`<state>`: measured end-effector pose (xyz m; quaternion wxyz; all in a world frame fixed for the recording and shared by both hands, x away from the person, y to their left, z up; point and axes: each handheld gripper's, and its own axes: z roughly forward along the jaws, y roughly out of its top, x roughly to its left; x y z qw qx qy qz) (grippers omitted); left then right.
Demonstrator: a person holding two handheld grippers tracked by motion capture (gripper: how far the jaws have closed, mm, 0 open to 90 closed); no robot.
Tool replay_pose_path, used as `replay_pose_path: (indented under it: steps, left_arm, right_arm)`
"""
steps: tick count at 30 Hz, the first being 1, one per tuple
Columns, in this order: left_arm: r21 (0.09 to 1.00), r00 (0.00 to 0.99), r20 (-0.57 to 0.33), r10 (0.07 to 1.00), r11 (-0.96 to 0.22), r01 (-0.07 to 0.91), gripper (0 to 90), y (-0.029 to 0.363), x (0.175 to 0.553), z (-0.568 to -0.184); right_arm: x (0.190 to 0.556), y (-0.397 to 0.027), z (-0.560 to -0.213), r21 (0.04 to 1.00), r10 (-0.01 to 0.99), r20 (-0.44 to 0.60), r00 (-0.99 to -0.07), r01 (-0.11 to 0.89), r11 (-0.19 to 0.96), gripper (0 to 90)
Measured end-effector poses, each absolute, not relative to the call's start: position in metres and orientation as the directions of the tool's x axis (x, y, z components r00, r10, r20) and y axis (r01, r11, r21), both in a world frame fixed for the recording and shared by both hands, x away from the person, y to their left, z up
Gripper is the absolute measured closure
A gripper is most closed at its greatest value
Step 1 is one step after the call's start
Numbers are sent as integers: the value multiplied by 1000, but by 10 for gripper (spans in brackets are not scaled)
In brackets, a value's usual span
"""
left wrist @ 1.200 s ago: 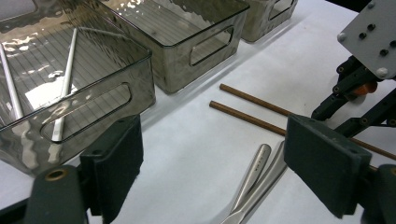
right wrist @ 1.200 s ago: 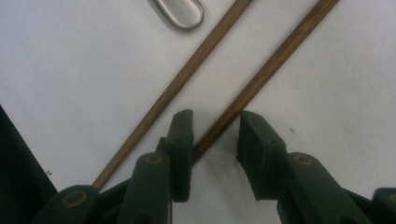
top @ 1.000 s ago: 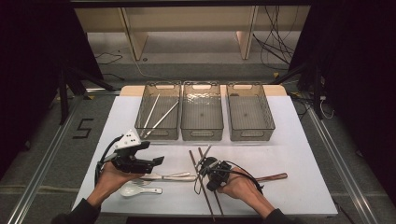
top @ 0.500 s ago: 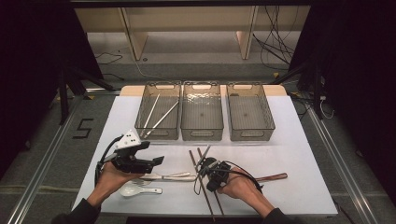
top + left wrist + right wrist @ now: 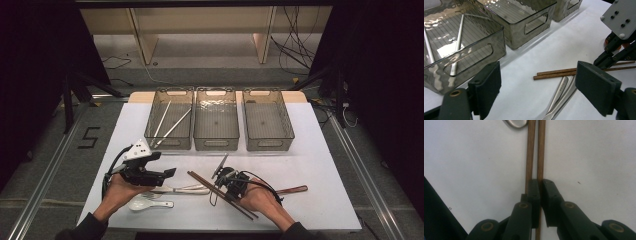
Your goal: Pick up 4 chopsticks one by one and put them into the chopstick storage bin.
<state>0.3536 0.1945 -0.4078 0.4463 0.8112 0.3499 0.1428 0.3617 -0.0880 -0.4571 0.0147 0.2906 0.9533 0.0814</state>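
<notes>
The left gripper (image 5: 167, 172) hangs just above the near left part of the white table (image 5: 320, 165). Its jaws are spread wide and hold nothing. Below them lie two metal handles (image 5: 560, 96).

Right of it, the right gripper (image 5: 226, 176) has just been closing its jaws. Now they are pressed together on one of the two brown chopsticks (image 5: 540, 150). The other chopstick (image 5: 531, 150) lies just beside it, outside the jaws. Both sticks lie on the table, near the middle of its near side.

What could go wrong? Only one stick is pinched, so the other may stay behind on the table. The pinch looks far from the stick's middle, so the long end could swing down or slip out when it is lifted. The swinging end could also knock the metal spoon (image 5: 517, 122) that lies by the far tips, or bump the left gripper close by.

On the far side of the table stand three see-through bins in a row. The left bin (image 5: 150, 135) has two pale chopsticks (image 5: 166, 125) in it. The middle bin (image 5: 216, 146) looks empty. The right bin (image 5: 285, 131) looks empty too.

Near the left hand lies a white spoon (image 5: 142, 204). A brown-handled piece (image 5: 294, 189) lies right of the right hand.
</notes>
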Motion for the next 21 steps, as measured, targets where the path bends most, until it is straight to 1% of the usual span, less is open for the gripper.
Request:
replay_pose_path:
  steps: [11, 21]
  left_arm:
    - [821, 721, -78, 689, -366, 438, 210, 193, 354, -409]
    - [810, 739, -70, 670, -395, 434, 213, 191, 354, -410]
  right_arm:
    - [362, -89, -455, 181, 541, 6, -841, 532, 827, 861]
    - [362, -93, -444, 228, 525, -3, -851, 510, 829, 861]
